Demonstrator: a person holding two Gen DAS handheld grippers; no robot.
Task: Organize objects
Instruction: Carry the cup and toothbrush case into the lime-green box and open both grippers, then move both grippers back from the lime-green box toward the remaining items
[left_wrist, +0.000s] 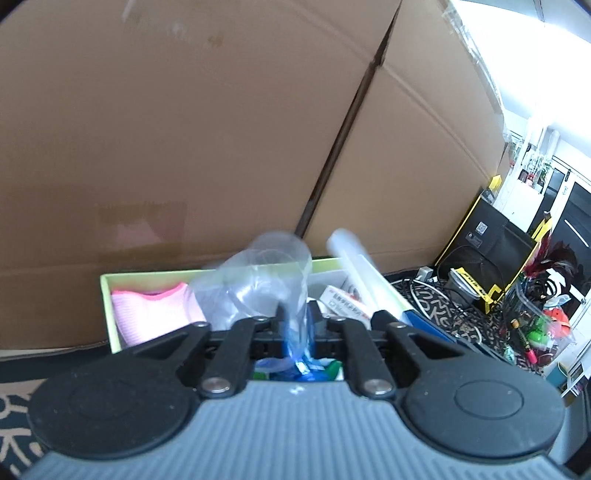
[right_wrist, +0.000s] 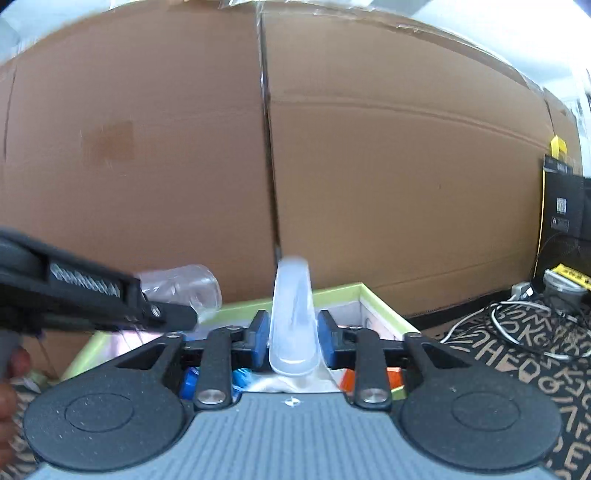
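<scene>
The right gripper has blue pads on both sides of a translucent case; they seem to touch it, so it is grasped. The long, rounded case points away, toward the cardboard wall. The left gripper pinches a clear, crumpled plastic bag between nearly closed jaws. Both are above the green-edged box, which stands close against the cardboard. A patterned mat with cables lies to the right.
</scene>
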